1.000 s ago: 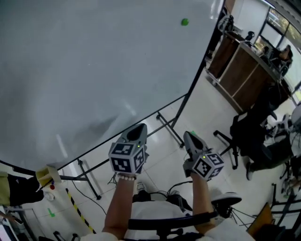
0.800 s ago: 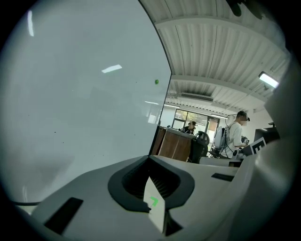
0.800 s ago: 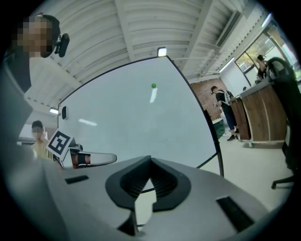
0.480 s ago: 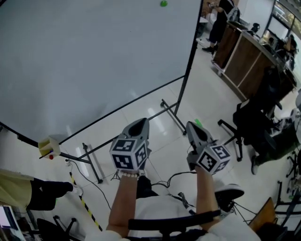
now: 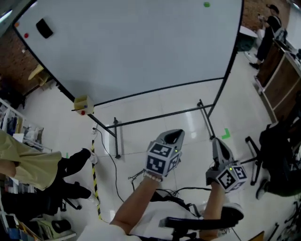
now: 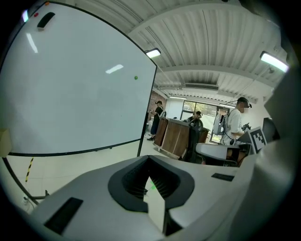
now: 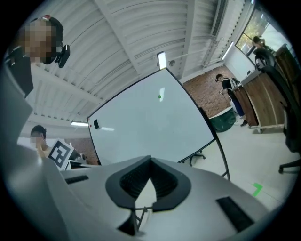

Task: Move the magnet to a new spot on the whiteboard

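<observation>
The green magnet (image 5: 206, 4) sticks high on the whiteboard (image 5: 141, 47), near its right side. It also shows as a small green dot (image 6: 136, 77) in the left gripper view and as a dot (image 7: 160, 97) in the right gripper view. My left gripper (image 5: 172, 135) and right gripper (image 5: 219, 142) are held low in front of me, well short of the board and far below the magnet. Both point toward the board. The left gripper's (image 6: 149, 158) jaws meet at the tips with nothing between them. The right gripper's (image 7: 150, 160) jaws are shut and empty too.
A black eraser (image 5: 44, 28) and a red magnet (image 5: 26, 35) sit at the board's top left. A yellow box (image 5: 83, 103) hangs at its lower left corner. The stand's legs (image 5: 202, 108) and cables (image 5: 113, 164) lie on the floor ahead. A person (image 5: 28, 162) stands left, another (image 5: 269, 21) far right.
The head view has swung left and pulled back: the board's left edge, eraser and yellow box came into view. Both grippers sit lower and further right in view, still shut.
</observation>
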A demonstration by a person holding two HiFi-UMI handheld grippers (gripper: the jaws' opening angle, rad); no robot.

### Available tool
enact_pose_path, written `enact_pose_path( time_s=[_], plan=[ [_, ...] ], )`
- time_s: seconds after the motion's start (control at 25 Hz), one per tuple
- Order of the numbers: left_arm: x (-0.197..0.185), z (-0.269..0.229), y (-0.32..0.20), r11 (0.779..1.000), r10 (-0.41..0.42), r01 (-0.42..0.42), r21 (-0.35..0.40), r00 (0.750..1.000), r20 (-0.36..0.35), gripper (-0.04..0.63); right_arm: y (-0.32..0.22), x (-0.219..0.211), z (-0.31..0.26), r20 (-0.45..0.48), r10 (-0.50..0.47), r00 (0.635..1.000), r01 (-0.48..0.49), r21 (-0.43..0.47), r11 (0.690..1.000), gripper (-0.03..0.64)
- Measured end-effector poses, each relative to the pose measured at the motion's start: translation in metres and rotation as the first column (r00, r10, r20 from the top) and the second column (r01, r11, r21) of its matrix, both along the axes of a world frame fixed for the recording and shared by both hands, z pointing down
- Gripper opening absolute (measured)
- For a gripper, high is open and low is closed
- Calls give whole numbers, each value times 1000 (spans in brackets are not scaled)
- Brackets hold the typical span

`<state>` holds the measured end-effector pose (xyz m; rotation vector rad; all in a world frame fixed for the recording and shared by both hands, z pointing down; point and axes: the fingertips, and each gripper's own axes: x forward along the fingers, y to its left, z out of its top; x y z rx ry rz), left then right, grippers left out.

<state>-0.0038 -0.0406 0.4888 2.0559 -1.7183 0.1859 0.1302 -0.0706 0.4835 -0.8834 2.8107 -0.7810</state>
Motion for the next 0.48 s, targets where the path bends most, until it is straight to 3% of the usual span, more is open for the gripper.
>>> enact_pose_path(
  time_s=[0.48],
  plan=[
    [-54, -28, 43, 995, -69, 69, 68, 998, -12, -3, 44, -63, -32, -24, -103, 994, 105, 74, 992, 3]
  ],
)
